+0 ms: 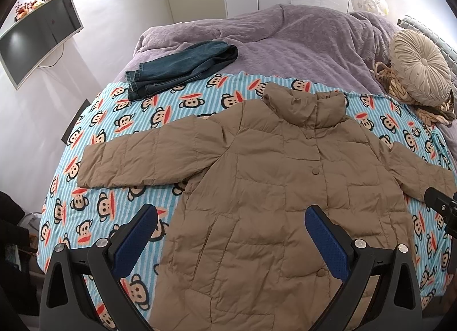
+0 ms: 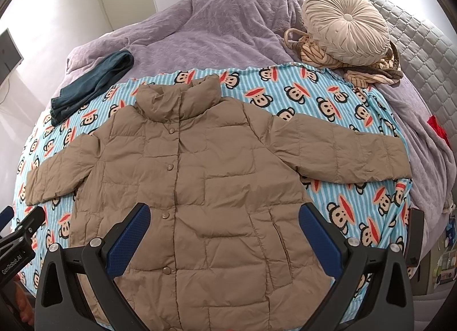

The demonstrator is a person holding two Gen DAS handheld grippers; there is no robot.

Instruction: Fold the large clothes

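Observation:
A tan quilted puffer jacket (image 1: pixel 271 176) lies flat and buttoned, front up, on a blue striped monkey-print blanket (image 1: pixel 94 193), both sleeves spread out sideways. It also shows in the right wrist view (image 2: pixel 200 176). My left gripper (image 1: pixel 231 216) is open and empty, held above the jacket's lower left part. My right gripper (image 2: pixel 224 215) is open and empty, held above the jacket's lower right part. The right gripper's body shows at the right edge of the left wrist view (image 1: pixel 441 208). The left gripper's body shows at the left edge of the right wrist view (image 2: pixel 20 231).
Folded blue jeans (image 1: pixel 177 68) lie at the blanket's far left corner. A round beige cushion (image 2: pixel 347 25) and a striped garment (image 2: pixel 317 56) sit at the far right on the purple bedspread (image 1: pixel 285 42). A monitor (image 1: pixel 37 36) hangs on the left wall.

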